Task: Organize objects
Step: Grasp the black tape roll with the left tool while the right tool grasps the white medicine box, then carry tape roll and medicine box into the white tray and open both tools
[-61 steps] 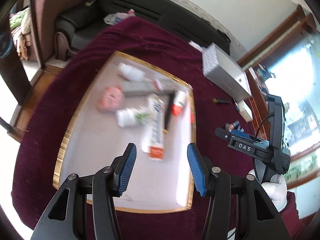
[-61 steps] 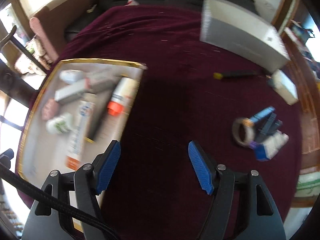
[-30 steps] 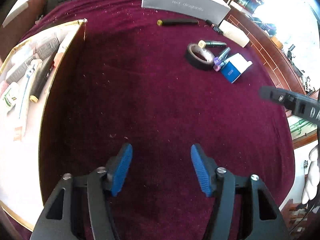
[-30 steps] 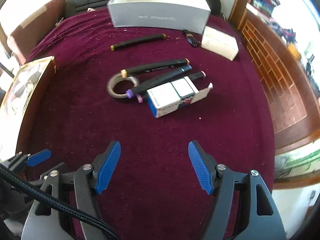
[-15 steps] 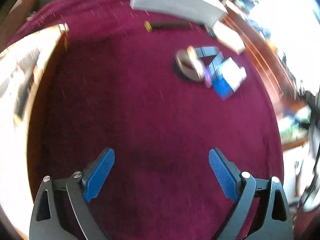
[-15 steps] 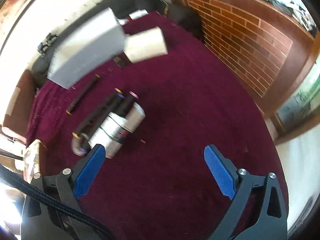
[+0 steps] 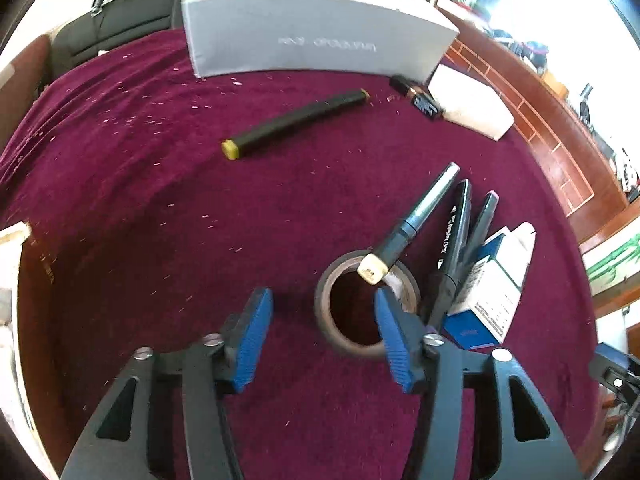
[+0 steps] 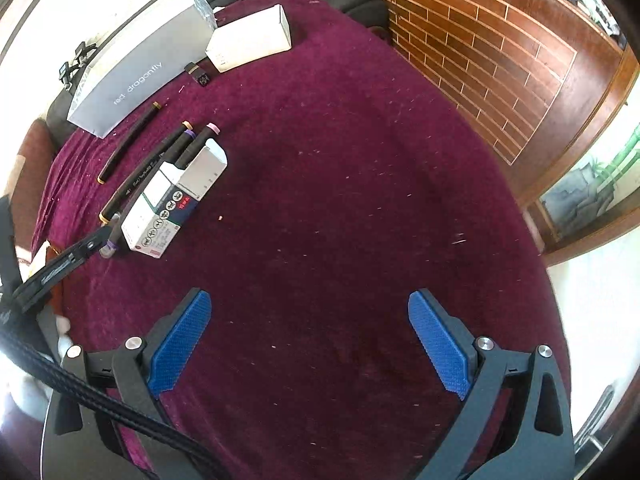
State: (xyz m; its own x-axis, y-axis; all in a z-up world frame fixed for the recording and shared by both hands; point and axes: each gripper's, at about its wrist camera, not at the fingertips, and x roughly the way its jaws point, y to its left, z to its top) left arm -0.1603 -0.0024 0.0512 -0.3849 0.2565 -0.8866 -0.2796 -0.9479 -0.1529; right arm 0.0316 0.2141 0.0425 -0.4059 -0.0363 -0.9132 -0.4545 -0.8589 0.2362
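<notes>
My left gripper point(image 7: 322, 322) is open and low over the maroon cloth. Its right finger reaches inside a brown tape roll point(image 7: 352, 344), the left finger is outside the roll. A black marker with a cream cap point(image 7: 412, 224) rests on the roll's rim. Two more dark markers point(image 7: 460, 236) and a blue and white carton point(image 7: 492, 284) lie just right of it. A lone black marker point(image 7: 296, 122) lies farther back. My right gripper point(image 8: 310, 338) is wide open and empty over bare cloth. The carton point(image 8: 172, 200) and markers point(image 8: 160, 160) are to its far left.
A long grey box point(image 7: 312, 36) stands at the back, with a small white box point(image 7: 468, 100) and a small black item point(image 7: 416, 96) beside it. The gold-edged tray's corner point(image 7: 16, 236) shows at the left. A brick wall point(image 8: 480, 52) borders the right side.
My left gripper has moved forward and right from the tray to the tape roll and narrowed its jaws. My right gripper has swung right over bare cloth and opened wider.
</notes>
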